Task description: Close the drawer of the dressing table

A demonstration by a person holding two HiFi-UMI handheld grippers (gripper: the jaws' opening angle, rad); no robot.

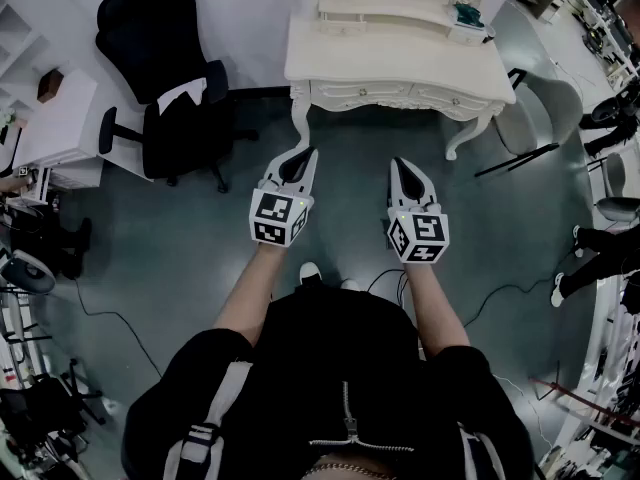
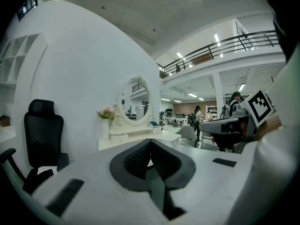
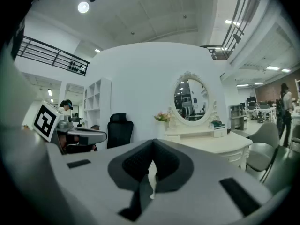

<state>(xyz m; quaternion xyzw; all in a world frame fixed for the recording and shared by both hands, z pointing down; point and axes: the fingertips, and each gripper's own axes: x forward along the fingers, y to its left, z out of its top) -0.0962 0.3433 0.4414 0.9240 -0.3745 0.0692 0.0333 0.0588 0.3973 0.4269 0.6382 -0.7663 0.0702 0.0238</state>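
Observation:
The white dressing table (image 1: 400, 60) stands against the wall straight ahead of me, with an oval mirror (image 3: 190, 100) and a small drawer unit on top. Its carved front drawers (image 1: 385, 94) look flush from the head view; whether any drawer stands open I cannot tell from here. My left gripper (image 1: 303, 153) and right gripper (image 1: 400, 163) are held side by side over the floor, well short of the table. Both point at it, roughly level. In the left gripper view the left gripper (image 2: 150, 142) has its tips together and holds nothing. The right gripper (image 3: 152, 142) looks the same.
A black office chair (image 1: 165, 78) stands left of the table and a grey chair (image 1: 545, 118) to its right. Cables (image 1: 500, 293) run across the floor near my feet. A white desk (image 1: 55, 128) sits far left; people's legs (image 1: 610, 248) show at the right edge.

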